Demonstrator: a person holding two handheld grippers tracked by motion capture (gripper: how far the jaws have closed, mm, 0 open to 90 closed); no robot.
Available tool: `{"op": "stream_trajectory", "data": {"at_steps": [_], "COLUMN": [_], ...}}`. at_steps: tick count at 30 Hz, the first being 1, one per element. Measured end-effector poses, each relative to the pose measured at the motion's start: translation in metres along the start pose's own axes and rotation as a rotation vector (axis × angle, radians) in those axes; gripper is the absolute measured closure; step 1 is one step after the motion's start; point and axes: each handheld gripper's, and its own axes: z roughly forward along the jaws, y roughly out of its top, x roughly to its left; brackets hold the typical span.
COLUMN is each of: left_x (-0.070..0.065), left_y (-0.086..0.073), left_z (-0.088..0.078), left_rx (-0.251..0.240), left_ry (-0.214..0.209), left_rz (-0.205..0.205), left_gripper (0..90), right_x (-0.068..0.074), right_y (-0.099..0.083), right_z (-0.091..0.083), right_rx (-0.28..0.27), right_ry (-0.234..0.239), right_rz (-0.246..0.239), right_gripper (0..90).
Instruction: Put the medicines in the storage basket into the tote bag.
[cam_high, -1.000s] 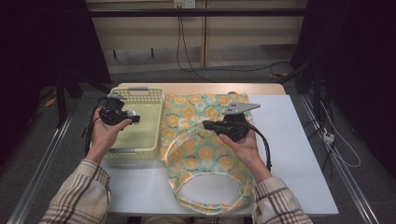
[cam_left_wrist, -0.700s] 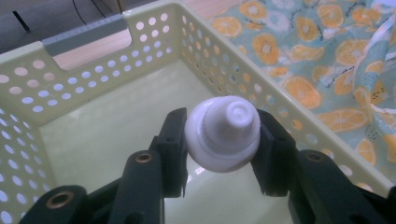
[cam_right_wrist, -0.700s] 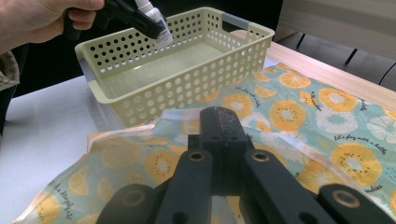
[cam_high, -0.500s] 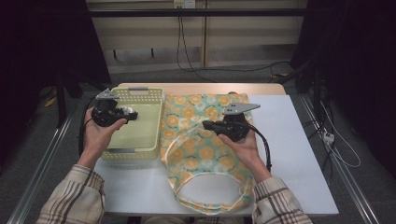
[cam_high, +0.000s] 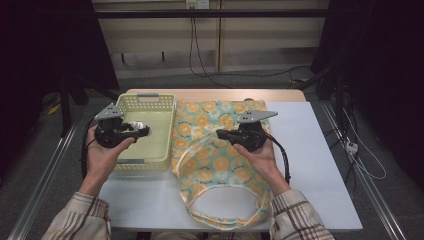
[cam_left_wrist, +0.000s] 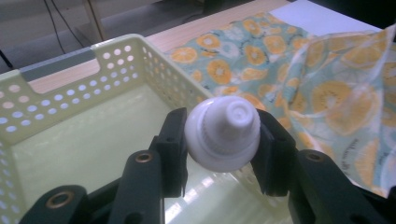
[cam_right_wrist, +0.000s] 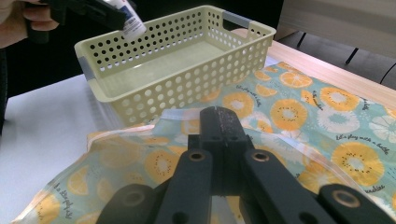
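A white tube with a ribbed screw cap (cam_left_wrist: 223, 133) is pinched between the jaws of my left gripper (cam_left_wrist: 222, 140), cap pointing away from the camera. In the high view the left gripper (cam_high: 141, 130) holds the tube (cam_high: 137, 125) above the inside of the pale yellow perforated basket (cam_high: 145, 100). My right gripper (cam_high: 220, 134) rests over a teal fabric bag with an orange-slice print (cam_high: 220, 165). In the right gripper view its jaws (cam_right_wrist: 218, 122) are shut on a raised fold of the bag (cam_right_wrist: 303, 112), and the bag's mouth opens toward the table's near edge.
The basket (cam_right_wrist: 154, 88) has nothing lying on its floor and stands left of the bag on the white tabletop (cam_high: 315, 165). A wooden strip (cam_high: 215, 95) runs along the table's far edge. Cables (cam_high: 360, 155) hang off the right side.
My left hand has turned and shifted slightly over the basket, so the grey plate on its gripper now faces up. The right gripper and bag have stayed put.
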Motion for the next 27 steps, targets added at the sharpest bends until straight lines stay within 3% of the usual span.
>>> {"op": "stream_trajectory", "data": {"at_steps": [8,20,27], "left_x": [-0.017,-0.064,-0.091], "left_y": [0.002,0.001,0.014], "left_z": [-0.010,-0.006,-0.001], "left_rx": [-0.032,-0.036,-0.047], "left_ry": [-0.051,-0.158,-0.211], "left_rz": [-0.016,0.074,0.117], "left_gripper": [59.8,59.9,59.9], "right_x": [0.000,0.001,0.001], "right_y": [0.000,0.000,0.001], "right_z": [-0.001,0.000,-0.001], "right_rx": [-0.003,-0.001,-0.005], "right_ry": [0.002,0.001,-0.004], "right_rz": [-0.001,-0.004,-0.004], "right_gripper": [90.0,90.0,90.0]}}
